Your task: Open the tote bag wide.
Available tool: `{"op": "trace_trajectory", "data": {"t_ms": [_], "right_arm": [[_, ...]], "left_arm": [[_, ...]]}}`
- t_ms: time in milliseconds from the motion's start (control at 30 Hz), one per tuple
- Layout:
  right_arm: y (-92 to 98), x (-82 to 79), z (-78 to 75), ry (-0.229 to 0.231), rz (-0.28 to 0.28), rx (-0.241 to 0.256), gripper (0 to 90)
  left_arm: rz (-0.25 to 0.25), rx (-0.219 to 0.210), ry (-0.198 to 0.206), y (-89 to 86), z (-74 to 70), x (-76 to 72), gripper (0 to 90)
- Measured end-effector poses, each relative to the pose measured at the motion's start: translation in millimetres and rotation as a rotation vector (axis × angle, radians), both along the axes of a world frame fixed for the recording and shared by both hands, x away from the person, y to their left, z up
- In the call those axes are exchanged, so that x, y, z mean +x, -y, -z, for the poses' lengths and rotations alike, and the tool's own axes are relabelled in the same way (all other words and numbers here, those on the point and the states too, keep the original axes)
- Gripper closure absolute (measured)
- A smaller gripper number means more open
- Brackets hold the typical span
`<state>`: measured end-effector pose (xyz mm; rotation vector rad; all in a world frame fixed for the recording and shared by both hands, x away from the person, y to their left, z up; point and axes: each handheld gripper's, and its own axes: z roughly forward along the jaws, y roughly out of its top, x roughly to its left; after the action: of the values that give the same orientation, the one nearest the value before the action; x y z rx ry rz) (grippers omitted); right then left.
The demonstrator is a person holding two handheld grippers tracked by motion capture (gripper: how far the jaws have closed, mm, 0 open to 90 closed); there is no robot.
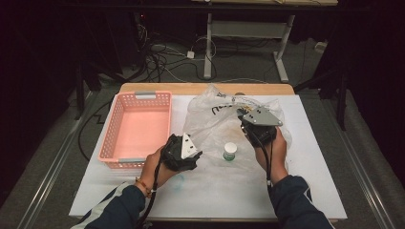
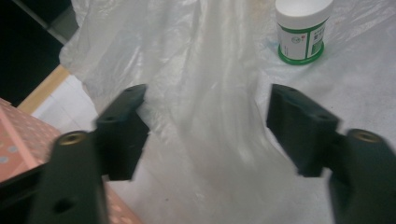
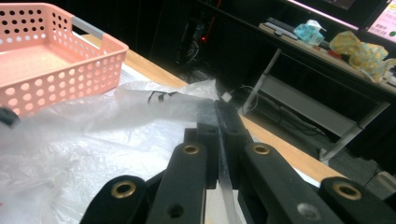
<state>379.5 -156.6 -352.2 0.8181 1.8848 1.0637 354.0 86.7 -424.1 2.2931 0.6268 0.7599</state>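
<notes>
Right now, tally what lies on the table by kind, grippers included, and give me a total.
Pink basket: 1
Clear plastic bag: 1
White jar with a green label: 1
Grippers: 2, the left gripper open over the bag, the right gripper shut on the bag
Total: 5

bag [image 1: 215, 119]: thin clear glossy plastic | basket [image 1: 136, 125]: pink perforated plastic

Right tongs [image 3: 223, 140] pinching plastic bag [image 3: 93, 126]

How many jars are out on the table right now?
1. The white jar with a green label stands upright on the plastic bag, between the two grippers. More could be hidden under the bag's crumpled folds.
</notes>
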Motion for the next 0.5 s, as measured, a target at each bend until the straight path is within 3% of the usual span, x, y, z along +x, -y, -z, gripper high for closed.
{"op": "trace_trajectory", "data": {"t_ms": [67,133,233,400,467,500], "right_arm": [[0.0,0.3,-0.7,0.001,-0.001,0.0,90.0],[0.3,-0.4,-1.6,0.003,-0.005,-0.002,90.0],[2.3,-1.3,-3.2,0.005,-0.008,0.001,90.0],[4.0,-1.6,-3.1,-0.013,-0.021,-0.002,89.2],[3.9,-1.9,-2.2,-0.027,-0.037,-0.006,73.6],[3.9,-5.0,-0.8,-0.029,-0.065,-0.002,73.8]], "left_arm": [[-0.01,0.02,0.007,3.5,-1.0,-1.3,49.3],[-0.025,0.001,0.033,2.5,-5.1,-3.3,65.0],[-0.026,-0.043,0.027,-5.6,-12.0,-1.9,82.1],[-0.002,-0.116,0.009,-16.9,-19.6,-3.1,86.8],[0.003,-0.129,0.011,-18.2,-21.7,-5.3,86.9],[0.005,-0.134,0.006,-18.5,-22.2,-5.7,86.9]]}}
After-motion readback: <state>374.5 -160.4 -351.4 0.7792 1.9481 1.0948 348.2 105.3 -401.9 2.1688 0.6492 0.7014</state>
